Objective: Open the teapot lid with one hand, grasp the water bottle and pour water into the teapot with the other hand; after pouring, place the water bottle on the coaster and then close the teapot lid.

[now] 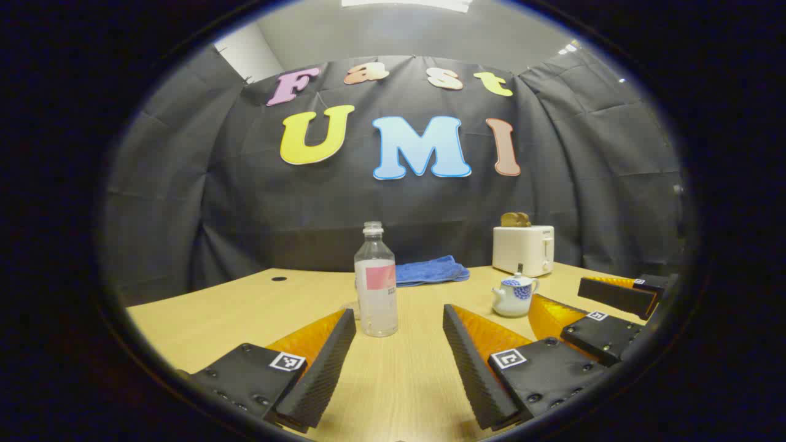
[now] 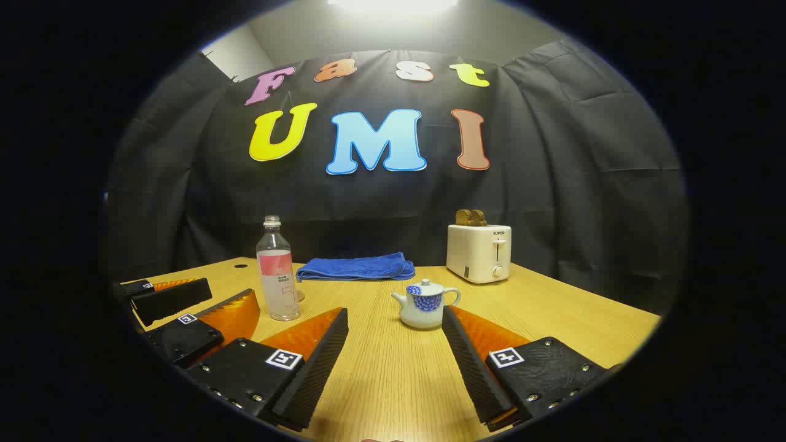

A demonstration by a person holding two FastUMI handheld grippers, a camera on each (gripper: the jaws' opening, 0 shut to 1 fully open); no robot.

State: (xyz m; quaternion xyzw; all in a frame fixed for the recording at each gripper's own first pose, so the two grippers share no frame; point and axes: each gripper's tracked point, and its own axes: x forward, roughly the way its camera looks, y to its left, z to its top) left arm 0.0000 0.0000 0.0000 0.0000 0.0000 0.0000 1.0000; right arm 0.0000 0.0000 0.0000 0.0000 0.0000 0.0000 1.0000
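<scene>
Teapot (image 2: 425, 305) before spread right claw (image 2: 393, 362) (lidded)

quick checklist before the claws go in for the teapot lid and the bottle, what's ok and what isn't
1. Left claw open, water bottle straight ahead of it: ok.
2. Right claw open, teapot ahead of it: ok.
3. Bottle upright on the table with its cap off, ready to pour: ok.
4. Teapot lid seated, nothing touching it: ok, the lid-opening step is not yet done.
5. Coaster free for the bottle later: cannot tell; something small sits behind the bottle, too hidden to identify.
6. Towel and toaster stand at the back, apart from bottle and teapot: ok.
</scene>
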